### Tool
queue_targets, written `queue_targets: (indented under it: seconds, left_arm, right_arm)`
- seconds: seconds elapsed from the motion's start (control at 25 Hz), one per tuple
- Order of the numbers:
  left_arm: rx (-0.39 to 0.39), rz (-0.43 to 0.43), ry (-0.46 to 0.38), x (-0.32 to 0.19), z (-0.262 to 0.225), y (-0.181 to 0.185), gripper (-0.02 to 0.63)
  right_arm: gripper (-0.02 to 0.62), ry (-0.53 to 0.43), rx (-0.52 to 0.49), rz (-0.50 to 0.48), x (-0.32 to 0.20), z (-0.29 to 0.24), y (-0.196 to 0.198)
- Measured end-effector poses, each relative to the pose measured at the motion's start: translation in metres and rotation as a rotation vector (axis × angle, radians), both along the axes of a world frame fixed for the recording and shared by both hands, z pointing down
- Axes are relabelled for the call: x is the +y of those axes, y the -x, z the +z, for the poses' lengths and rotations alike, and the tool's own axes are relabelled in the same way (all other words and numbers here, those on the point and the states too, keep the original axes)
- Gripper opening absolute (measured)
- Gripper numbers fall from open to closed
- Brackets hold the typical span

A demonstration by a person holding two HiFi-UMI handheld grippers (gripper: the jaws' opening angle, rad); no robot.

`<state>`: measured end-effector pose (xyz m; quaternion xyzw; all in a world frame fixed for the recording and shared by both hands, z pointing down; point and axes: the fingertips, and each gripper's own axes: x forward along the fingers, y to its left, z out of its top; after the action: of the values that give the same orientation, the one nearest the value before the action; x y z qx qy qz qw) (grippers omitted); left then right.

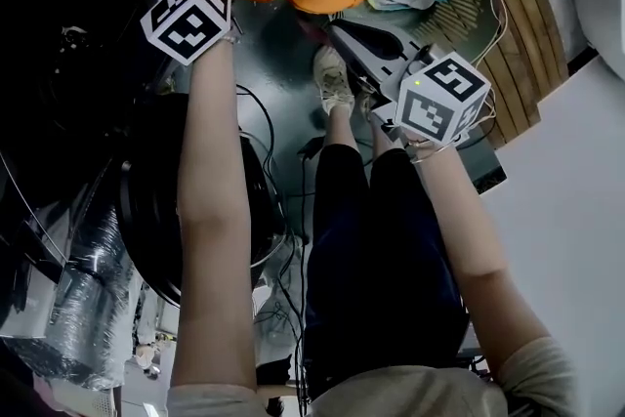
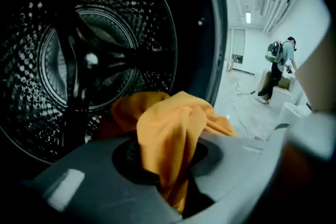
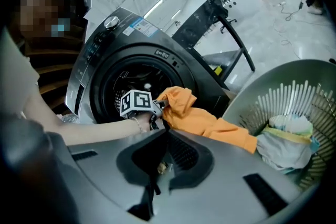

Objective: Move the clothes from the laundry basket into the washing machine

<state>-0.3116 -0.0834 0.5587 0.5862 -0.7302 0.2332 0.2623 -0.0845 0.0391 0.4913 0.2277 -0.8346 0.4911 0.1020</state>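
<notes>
The left gripper [image 2: 170, 176] has its jaws closed on a fold of the orange garment [image 2: 173, 128]. It is held at the door opening [image 2: 212, 34] of the washing machine [image 3: 100, 44]. The drum [image 2: 94, 55] lies straight ahead of the fingers and slightly to the left.

The garment's long axis runs from the pinch point back out of the opening toward the laundry basket [image 3: 262, 97], so its tail hangs outside the machine. The leading fold appears to sit at the lower rim of the opening, though contact cannot be confirmed.

The right gripper [image 3: 157, 168] has its jaws together on nothing and is nearer the basket, where the remaining clothes [image 3: 286, 139] lie against the far wall. The left hand is nearer the drum, so inserting the garment likely falls to it.
</notes>
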Motion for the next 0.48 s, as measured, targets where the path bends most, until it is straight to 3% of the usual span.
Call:
queue_targets:
  seconds: [0.24, 0.32, 0.48]
  left_arm:
    - [-0.200, -0.118, -0.154, -0.042, -0.056, 0.076, 0.102]
    - [-0.166, -0.150, -0.155, -0.049, -0.045, 0.082, 0.131]
    - [0.019, -0.311, -0.122, -0.025, -0.014, 0.089, 0.265]
  right_arm:
    - [0.020, -0.079, -0.057, -0.043, -0.010, -0.020, 0.014]
    - [0.020, -0.076, -0.057, -0.047, -0.010, -0.018, 0.015]
    - [0.020, -0.060, -0.049, -0.041, -0.008, -0.011, 0.011]
